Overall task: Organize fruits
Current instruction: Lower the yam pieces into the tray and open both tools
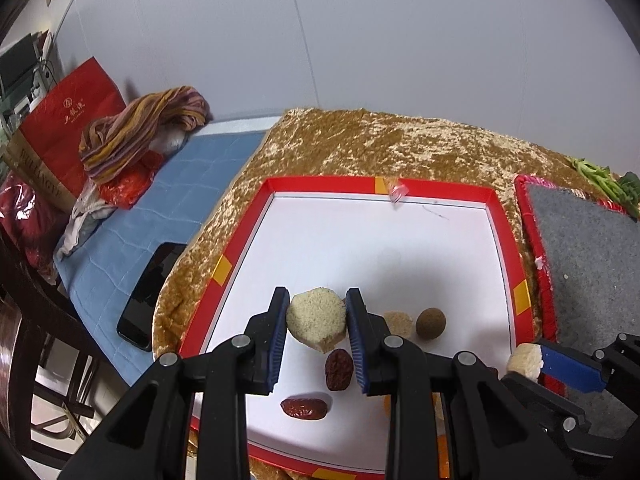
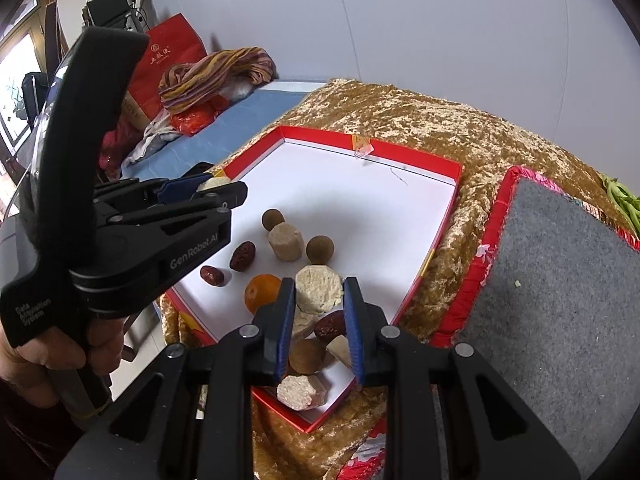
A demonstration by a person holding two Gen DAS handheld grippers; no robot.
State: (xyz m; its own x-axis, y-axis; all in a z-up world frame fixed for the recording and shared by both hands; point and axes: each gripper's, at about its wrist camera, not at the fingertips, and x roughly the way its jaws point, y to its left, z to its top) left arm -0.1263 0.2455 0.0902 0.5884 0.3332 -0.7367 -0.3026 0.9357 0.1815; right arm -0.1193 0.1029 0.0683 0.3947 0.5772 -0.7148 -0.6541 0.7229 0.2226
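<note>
A red-rimmed white tray lies on a golden cloth. My left gripper is shut on a beige crumbly cake piece, held above the tray's near left part. Under it lie two red dates, and to the right another beige piece and a brown ball fruit. My right gripper is shut on a second beige cake piece over a pile with an orange, a date, a brown ball and beige chunks.
A grey felt mat with a red border lies right of the tray. Green vegetables sit behind it. A black phone rests on the blue quilt at left, with a striped cloth and a red bag beyond.
</note>
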